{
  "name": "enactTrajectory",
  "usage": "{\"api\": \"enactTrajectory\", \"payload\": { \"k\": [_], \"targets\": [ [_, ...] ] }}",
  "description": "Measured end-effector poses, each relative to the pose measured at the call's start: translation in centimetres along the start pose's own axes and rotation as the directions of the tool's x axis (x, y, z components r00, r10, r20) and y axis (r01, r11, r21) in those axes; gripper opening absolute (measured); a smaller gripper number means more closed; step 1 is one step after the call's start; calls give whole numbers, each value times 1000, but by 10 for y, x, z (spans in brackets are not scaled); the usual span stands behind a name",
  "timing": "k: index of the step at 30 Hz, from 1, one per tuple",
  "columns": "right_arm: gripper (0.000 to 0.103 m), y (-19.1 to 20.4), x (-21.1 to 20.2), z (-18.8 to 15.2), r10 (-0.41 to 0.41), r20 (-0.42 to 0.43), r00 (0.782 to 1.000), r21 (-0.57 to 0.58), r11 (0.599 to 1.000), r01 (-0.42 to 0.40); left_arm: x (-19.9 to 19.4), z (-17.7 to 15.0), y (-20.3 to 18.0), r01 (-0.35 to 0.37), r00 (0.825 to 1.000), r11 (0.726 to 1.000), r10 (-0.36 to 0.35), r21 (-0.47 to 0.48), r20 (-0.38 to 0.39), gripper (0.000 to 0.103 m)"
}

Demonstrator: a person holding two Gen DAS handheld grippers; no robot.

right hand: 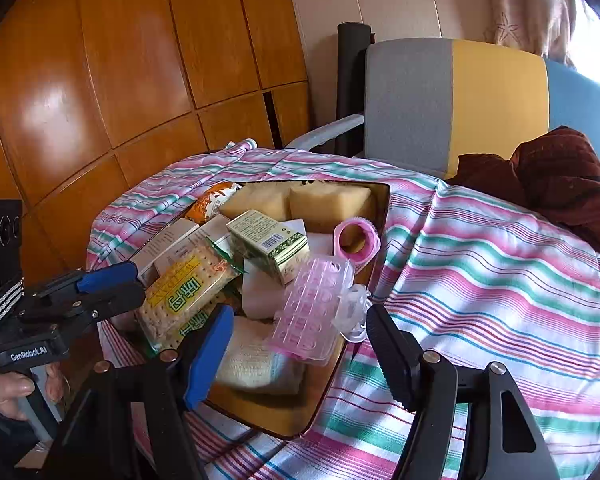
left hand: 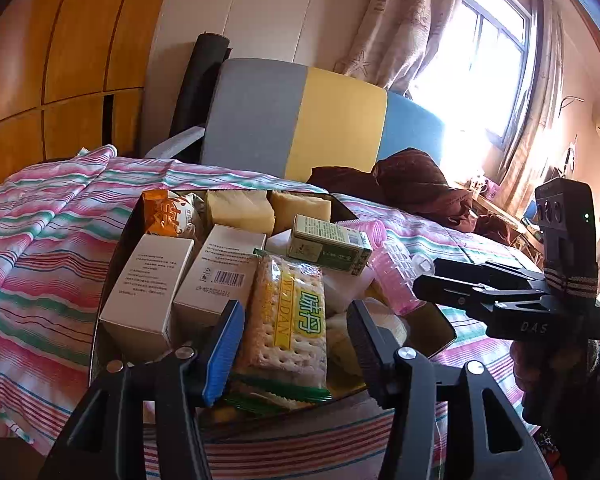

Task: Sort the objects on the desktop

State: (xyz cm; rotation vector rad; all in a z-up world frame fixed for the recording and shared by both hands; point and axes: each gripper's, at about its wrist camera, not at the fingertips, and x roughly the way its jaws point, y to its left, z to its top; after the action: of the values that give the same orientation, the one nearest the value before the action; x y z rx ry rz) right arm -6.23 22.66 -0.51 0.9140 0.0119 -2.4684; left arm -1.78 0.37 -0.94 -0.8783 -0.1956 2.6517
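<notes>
A dark tray (left hand: 110, 268) (right hand: 268, 414) on a striped cloth is piled with items. A cracker pack (left hand: 288, 312) (right hand: 184, 296) lies at the front, with two white boxes (left hand: 148, 284) to its left. A green box (left hand: 328, 244) (right hand: 268, 240) rests on top, and an orange packet (left hand: 164, 212) and yellow cakes (left hand: 240, 208) (right hand: 328, 200) sit at the back. A clear pink case (right hand: 312, 308) and a pink roller (right hand: 358, 240) lie at the tray's right. My left gripper (left hand: 294, 344) (right hand: 138, 286) is open, its fingers either side of the cracker pack. My right gripper (right hand: 300, 352) (left hand: 420, 286) is open just before the pink case.
The striped cloth (right hand: 480, 280) covers a rounded surface that drops away at the near edge. A grey, yellow and blue chair back (left hand: 300, 120) stands behind it, with a brown garment (right hand: 560, 176) to the right. Wooden cupboard doors (right hand: 140, 80) fill the left.
</notes>
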Motion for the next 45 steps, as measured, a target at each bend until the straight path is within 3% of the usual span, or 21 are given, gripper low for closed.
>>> {"api": "enactTrajectory", "payload": {
  "k": [11,23,28,33,40,45],
  "targets": [
    [66,5,25,7,37,-39,999,8,999,-36,6,-2,-7,9,1000,1000,-9,9,-29,55],
    [67,2,12,3,-53,20,998,24,998,53,1,0,-1,-11,1000,1000,11,-12,-11,55],
    [67,13,-1,0,3,39,999,13,1000,-3,-4,2,2,-14,1000,1000,14,-23,8,55],
    [67,24,14,0,73,-20,997,12,997,-72,0,-1,0,-3,1000,1000,3,-16,-13,55],
    [68,17,31,1,22,-46,999,35,999,-21,8,-6,3,-14,999,999,13,-34,-47,55],
    [67,12,32,-5,8,-31,999,65,998,-6,3,-7,2,-28,999,999,27,-40,-30,56]
  ]
}}
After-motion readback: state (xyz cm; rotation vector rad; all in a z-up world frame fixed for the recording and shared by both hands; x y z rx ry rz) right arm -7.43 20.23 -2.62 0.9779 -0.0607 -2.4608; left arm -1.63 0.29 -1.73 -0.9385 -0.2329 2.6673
